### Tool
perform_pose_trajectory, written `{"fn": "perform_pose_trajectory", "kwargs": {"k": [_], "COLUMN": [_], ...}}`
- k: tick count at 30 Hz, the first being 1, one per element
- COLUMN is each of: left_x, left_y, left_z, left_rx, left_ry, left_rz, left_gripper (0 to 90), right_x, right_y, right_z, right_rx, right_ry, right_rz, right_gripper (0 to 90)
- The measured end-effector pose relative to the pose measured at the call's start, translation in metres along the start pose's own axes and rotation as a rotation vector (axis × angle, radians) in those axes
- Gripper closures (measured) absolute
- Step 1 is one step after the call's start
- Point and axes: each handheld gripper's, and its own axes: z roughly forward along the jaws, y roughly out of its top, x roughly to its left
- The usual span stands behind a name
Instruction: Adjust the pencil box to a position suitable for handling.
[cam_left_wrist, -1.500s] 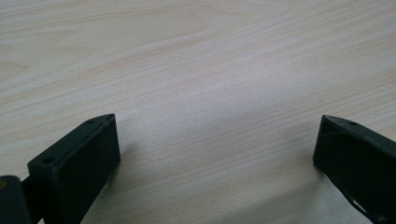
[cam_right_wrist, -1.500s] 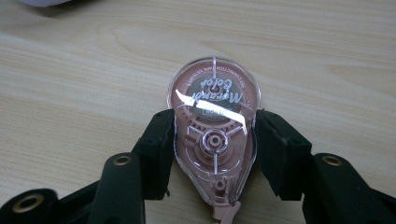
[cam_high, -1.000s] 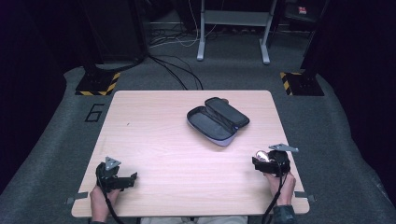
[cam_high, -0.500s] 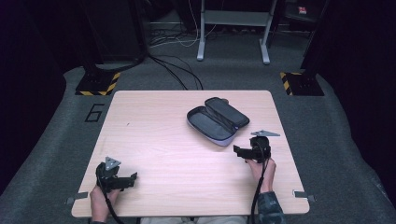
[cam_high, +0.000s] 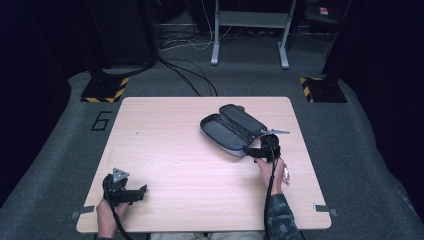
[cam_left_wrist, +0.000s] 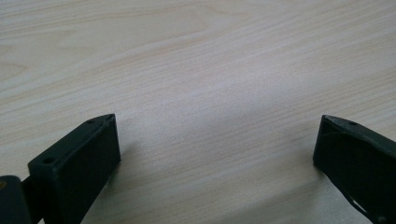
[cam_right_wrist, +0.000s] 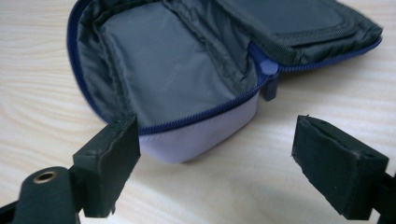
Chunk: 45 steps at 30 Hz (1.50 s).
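Toward the table's (cam_high: 165, 150) right edge lies an unzipped case (cam_high: 235, 129), apparently empty. Just beside its near end hovers the right gripper (cam_high: 254, 151), jaws spread; the left gripper (cam_high: 142, 192), also spread, rests near the front-left corner. Likely next: grasping the case's rim.

a number "6" on the floor (cam_high: 60, 150) left of the table (cam_high: 165, 145)

The open case (cam_high: 231, 130) lies on the surface (cam_high: 170, 150); right tool (cam_high: 250, 150) just before it, left tool (cam_high: 142, 190) well apart, nearer the left front corner.
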Motion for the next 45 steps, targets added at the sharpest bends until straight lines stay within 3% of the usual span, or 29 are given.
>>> {"fn": "perform_pose_trajectory", "kwargs": {"k": [5, 12, 15, 18, 21, 22, 24, 28, 38, 45], "left_x": [0.000, 0.000, 0.000, 0.000, 0.000, 0.000, 0.000, 0.000, 0.000, 0.000], "left_y": [0.000, 0.000, 0.000, 0.000, 0.000, 0.000, 0.000, 0.000, 0.000, 0.000], "left_z": [0.000, 0.000, 0.000, 0.000, 0.000, 0.000, 0.000, 0.000, 0.000, 0.000], "left_rx": [0.002, 0.000, 0.000, 0.003, 0.000, 0.001, 0.000, 0.002, 0.001, 0.002], "left_ry": [-0.001, -0.001, -0.001, -0.002, -0.001, -0.001, -0.001, -0.002, -0.001, -0.001], "left_rz": [-0.001, 0.000, 0.000, -0.002, 0.000, 0.000, -0.001, -0.002, 0.000, -0.001], "left_gripper": [0.5, 0.5, 0.5, 0.5, 0.5, 0.5, 0.5, 0.5, 0.5, 0.5], "right_x": [-0.003, -0.006, -0.004, -0.001, 0.000, 0.000, 0.001, 0.002, 0.003, 0.007], "right_y": [0.010, 0.023, 0.024, 0.023, 0.020, 0.019, 0.018, 0.017, 0.012, 0.010], "right_z": [0.009, 0.024, 0.031, 0.037, 0.039, 0.039, 0.038, 0.038, 0.035, 0.033], "right_rx": [-0.001, 0.029, 0.046, 0.071, 0.073, 0.064, 0.067, 0.065, 0.050, 0.060], "right_ry": [0.007, -0.032, -0.057, -0.072, -0.077, -0.074, -0.072, -0.090, -0.112, -0.116], "right_rz": [0.020, 0.028, 0.022, 0.047, 0.046, 0.033, 0.041, -0.008, -0.044, -0.097], "right_gripper": [14.7, 16.8, 20.6, 26.0, 32.8, 40.2, 41.2, 51.7, 70.7, 77.7]}}
